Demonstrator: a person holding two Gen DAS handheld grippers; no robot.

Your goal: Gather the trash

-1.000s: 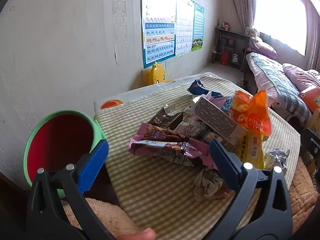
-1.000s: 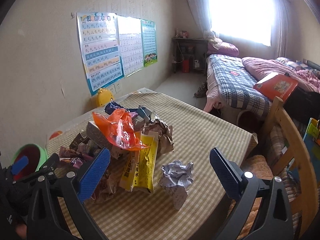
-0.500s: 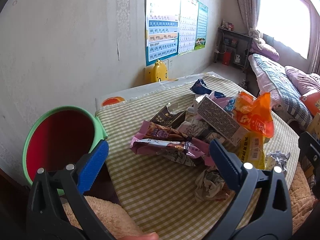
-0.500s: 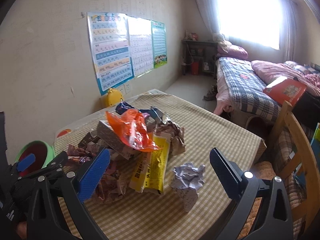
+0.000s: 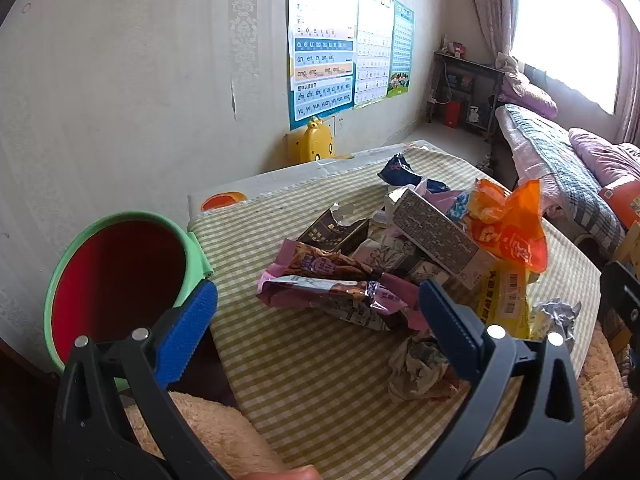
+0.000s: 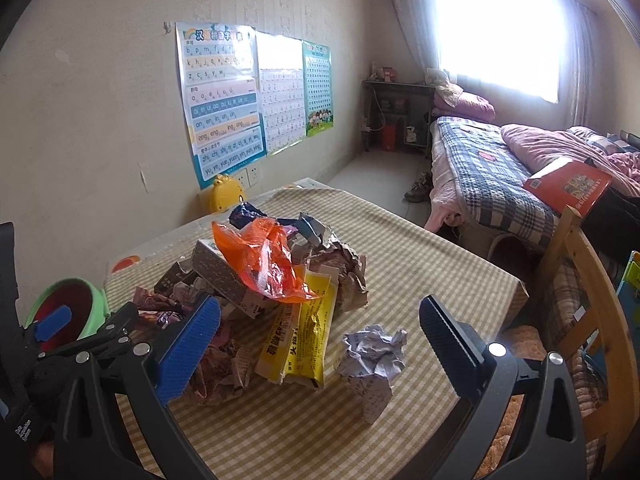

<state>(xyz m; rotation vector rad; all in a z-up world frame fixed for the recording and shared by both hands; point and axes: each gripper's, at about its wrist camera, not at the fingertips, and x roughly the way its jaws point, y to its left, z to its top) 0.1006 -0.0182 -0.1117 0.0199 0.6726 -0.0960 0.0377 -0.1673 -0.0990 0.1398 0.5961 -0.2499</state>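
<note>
1. Both views sit a bit closer to the trash pile (image 6: 264,280) vs 1 s ago; pile itself unmoved.
2. L gripper (image 5: 316,320): jaws wide, empty, over purple wrapper (image 5: 332,292).
3. R gripper (image 6: 320,332): wide, empty, crumpled paper ball (image 6: 374,354) between fingers.
4. Green bin (image 5: 120,276) at table's (image 5: 320,380) left edge.
</note>
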